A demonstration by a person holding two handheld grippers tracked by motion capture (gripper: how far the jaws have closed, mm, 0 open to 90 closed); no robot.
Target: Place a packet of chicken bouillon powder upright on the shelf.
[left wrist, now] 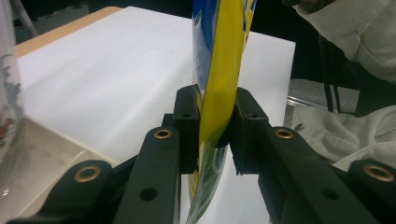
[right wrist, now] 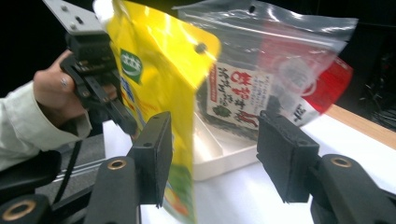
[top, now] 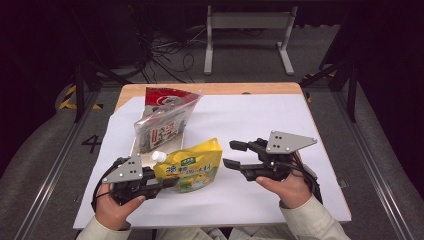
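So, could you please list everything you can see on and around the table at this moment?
yellow spouted pouch: one, yellow with white cap, near the table's front, clamped at its edge.
clear packet: one, clear with red top, standing in the tray.
white tray: one, white, behind the pouch.
white sheet: one, covering the table.
wooden table: one, tan.
left gripper: one, black, shut on the pouch.
right gripper: one, black, jaws apart, right of the pouch.

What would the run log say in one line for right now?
left claw: shut on yellow pouch | right claw: open, beside pouch | clear bag: in white tray
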